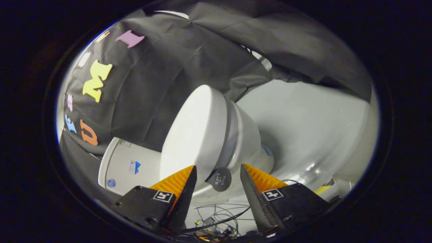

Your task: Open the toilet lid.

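Two fingers of the gripper [217, 177] stand apart with a clear gap between them, clamped on nothing. In that gap, just ahead of the tips, sits a small round dark tab [219, 179] fixed to the front edge of the toilet lid [194, 135]. The view is rolled sideways, so the toilet [248, 141] looks tipped over; the lid lies shut against the seat [231, 135], with the bowl beyond it and the tank [126, 167] behind the hinge end. Loose cables [219, 217] trail on the floor [303, 128] under the fingers.

The step in hand, as I judge it, is taking hold of that tab, which looks to be meant as the lifting handle. To do it well, the gripper should ease forward until the tab lies well between the pads, not just at the tips, then close squarely on its flat faces so it cannot twist out. The finger nearer the lid seems close to the lid's rim; centring the tab first would keep that finger from bumping the lid.

Once gripped, the lift should follow an arc about the hinge near the tank, with the wrist turning as the lid rises, rather than a straight pull that would strain the tab. Slow, steady motion suits the smooth lid.
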